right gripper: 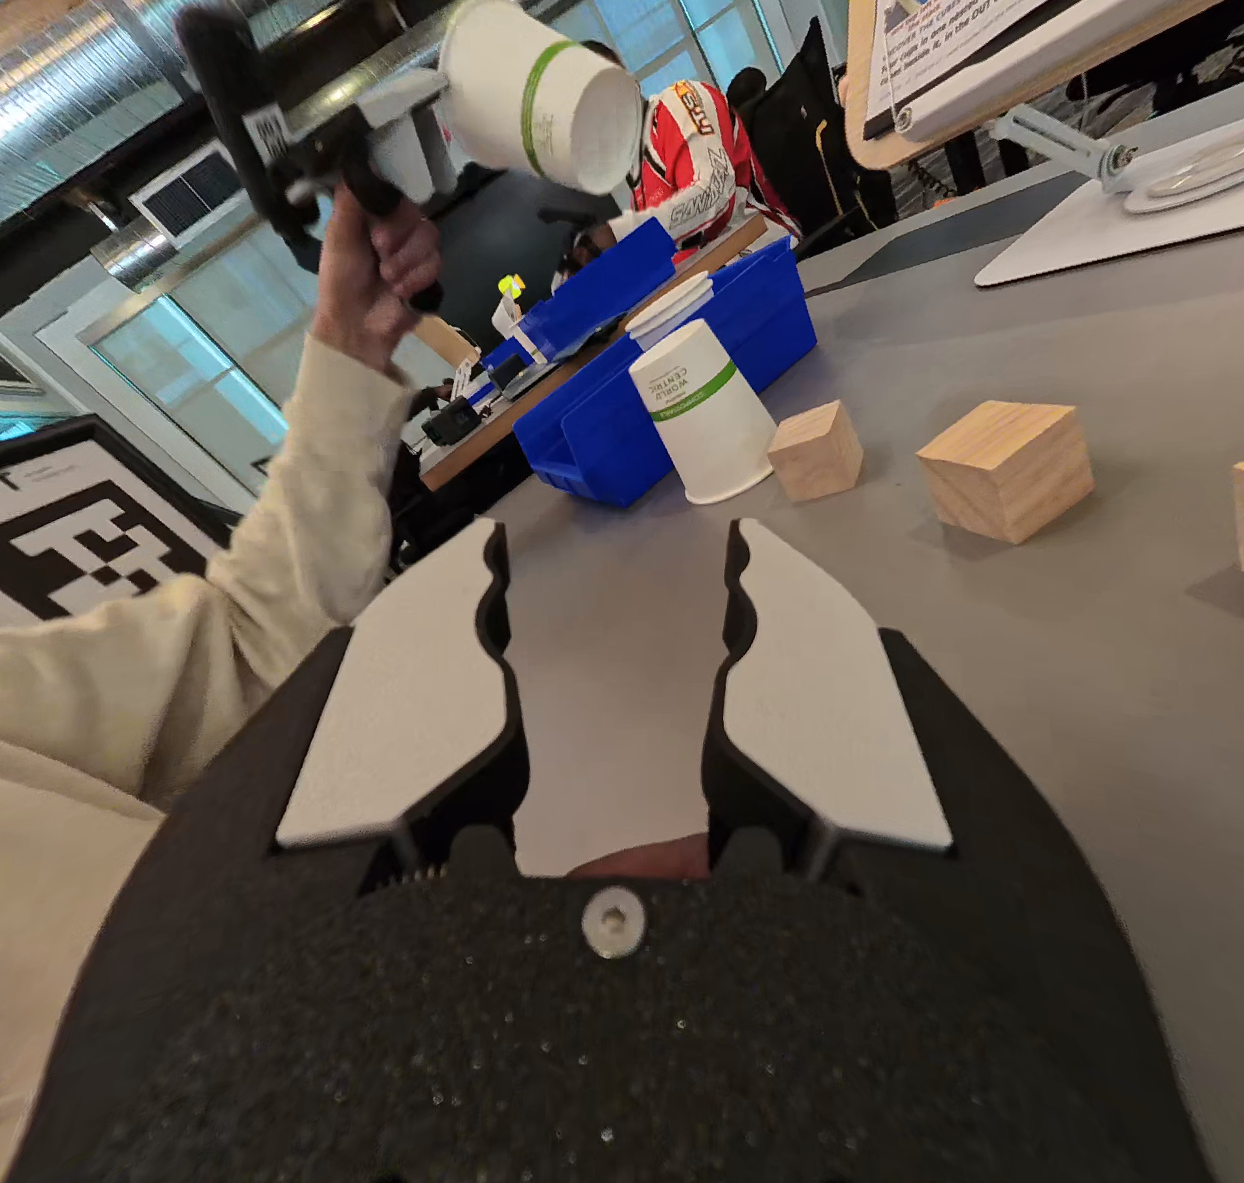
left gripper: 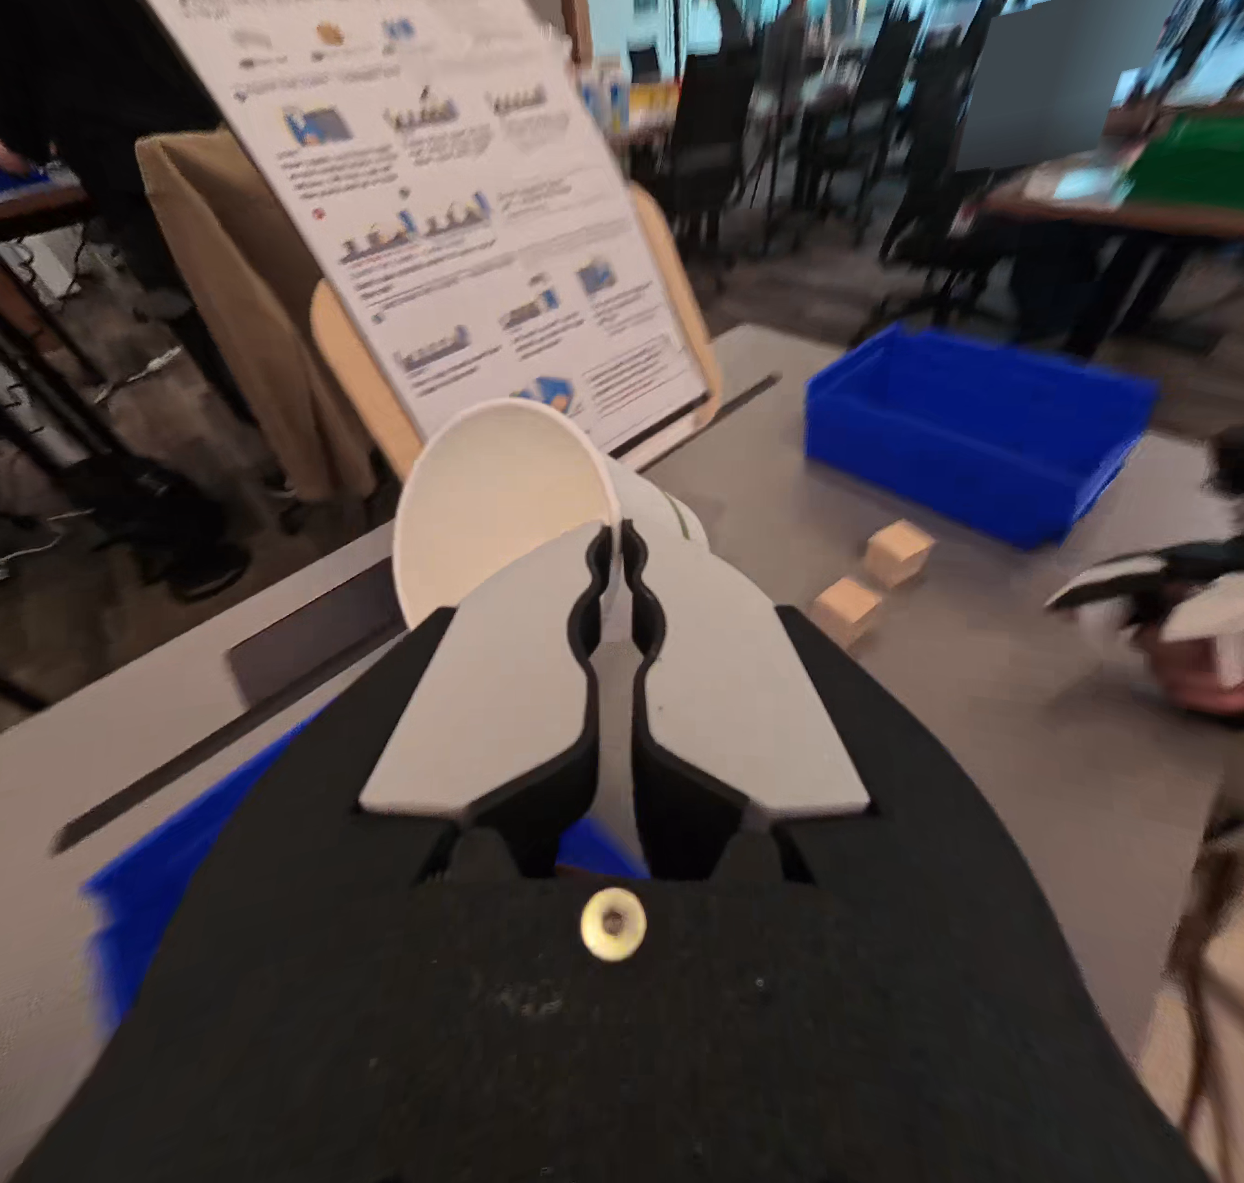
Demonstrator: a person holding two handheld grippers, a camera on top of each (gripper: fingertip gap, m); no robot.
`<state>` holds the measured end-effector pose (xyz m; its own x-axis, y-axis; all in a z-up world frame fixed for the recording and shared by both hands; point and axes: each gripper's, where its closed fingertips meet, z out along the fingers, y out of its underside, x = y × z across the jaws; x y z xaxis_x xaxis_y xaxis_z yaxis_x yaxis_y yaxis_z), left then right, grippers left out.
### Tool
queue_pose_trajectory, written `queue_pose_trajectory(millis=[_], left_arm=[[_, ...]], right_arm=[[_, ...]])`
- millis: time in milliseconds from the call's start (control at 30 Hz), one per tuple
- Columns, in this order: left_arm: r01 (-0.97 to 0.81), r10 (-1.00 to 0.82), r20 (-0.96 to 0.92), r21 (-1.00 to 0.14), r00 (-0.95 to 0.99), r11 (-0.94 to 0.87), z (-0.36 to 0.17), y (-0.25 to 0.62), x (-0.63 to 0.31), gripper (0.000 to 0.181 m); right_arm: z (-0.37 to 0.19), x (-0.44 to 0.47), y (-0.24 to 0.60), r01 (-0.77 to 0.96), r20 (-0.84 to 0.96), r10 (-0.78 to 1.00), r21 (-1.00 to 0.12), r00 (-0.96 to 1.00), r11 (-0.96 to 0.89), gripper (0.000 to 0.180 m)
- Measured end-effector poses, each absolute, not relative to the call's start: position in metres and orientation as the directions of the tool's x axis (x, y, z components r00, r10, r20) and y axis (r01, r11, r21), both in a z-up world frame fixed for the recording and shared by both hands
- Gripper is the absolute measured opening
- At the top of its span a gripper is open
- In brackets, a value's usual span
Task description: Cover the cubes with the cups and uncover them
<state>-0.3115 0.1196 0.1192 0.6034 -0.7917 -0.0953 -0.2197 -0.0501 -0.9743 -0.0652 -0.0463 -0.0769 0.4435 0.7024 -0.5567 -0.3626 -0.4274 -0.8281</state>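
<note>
Currently: left gripper (left gripper: 616, 535) pinches raised cup (left gripper: 511, 511) by rim; right gripper (right gripper: 616, 545) gapes, empty; second cup (right gripper: 707, 417) inverted on table (right gripper: 1010, 679) beside bare cubes (right gripper: 816, 452). Risk: thin rim slipping, cup dropping, scattering cubes

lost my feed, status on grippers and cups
Left gripper shut on cup, held aloft. Right gripper open, empty. Two cubes uncovered beside inverted cup. Nothing blocking.

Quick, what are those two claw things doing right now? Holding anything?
Left gripper: shut on the rim of a white paper cup, lifted in the air.
Right gripper: open, holding nothing, above the grey table.
</note>
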Motion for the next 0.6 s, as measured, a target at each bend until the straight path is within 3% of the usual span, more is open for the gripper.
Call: queue_pose_trajectory(millis=[200,367,600], left_arm=[[0.089,-0.878,0.241,-0.970,0.413,-0.224,0.068,0.048,-0.218,0.003],[0.152,-0.896,0.331,-0.943,0.297,-0.297,0.035,0.024,-0.176,0.002],[0.200,-0.871,0.472,-0.874,0.135,-0.442,0.023,0.012,-0.163,0.003]], right_arm=[[-0.049,-0.088,-0.023,-0.434,-0.611,0.738,-0.769,0.286,-0.468,0.071],[-0.040,-0.105,-0.001,-0.433,-0.585,0.759,-0.785,0.284,-0.443,0.090],[-0.044,-0.117,0.014,-0.434,-0.532,0.779,-0.819,0.333,-0.374,0.096]])
